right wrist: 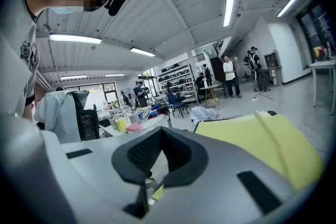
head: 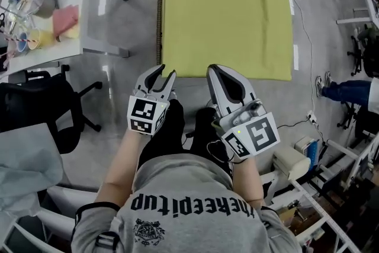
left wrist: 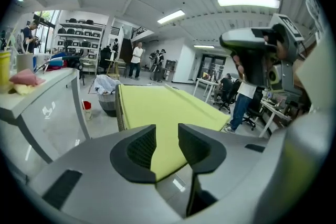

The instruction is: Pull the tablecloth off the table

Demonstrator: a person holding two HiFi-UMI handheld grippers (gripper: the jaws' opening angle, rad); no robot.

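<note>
Yellow fabric, the tablecloth (head: 228, 12), lies flat over the whole worktop (head: 159, 21) at the top centre of the head view, with a single long crease running down its right part. Nothing stands on it. Its near edge sits just above the two tools in that frame.

The left hand-held gripper (head: 165, 72) has its jaws spread. In its own view the cloth's near corner shows through the gap, but the pads are beside it, not on it, so nothing is pinched. The right hand-held gripper (head: 214, 70) has its jaws pressed together on nothing, and it points toward the cloth's near edge from a little below it.

The pull looks not yet begun, and the likely trouble lies in the grasp. If the left jaws close short of the hem they would catch only air or a thin lip of cloth, which could slip out once tension comes on. With the right jaws pressed together, that side cannot take hold at all. A pull from the left corner alone would probably drag the cloth askew and bunch it against the worktop's edge.

A thin white cable (head: 301, 38) runs down the floor along the cloth's right side. The falling fabric might snag or drag it.
</note>
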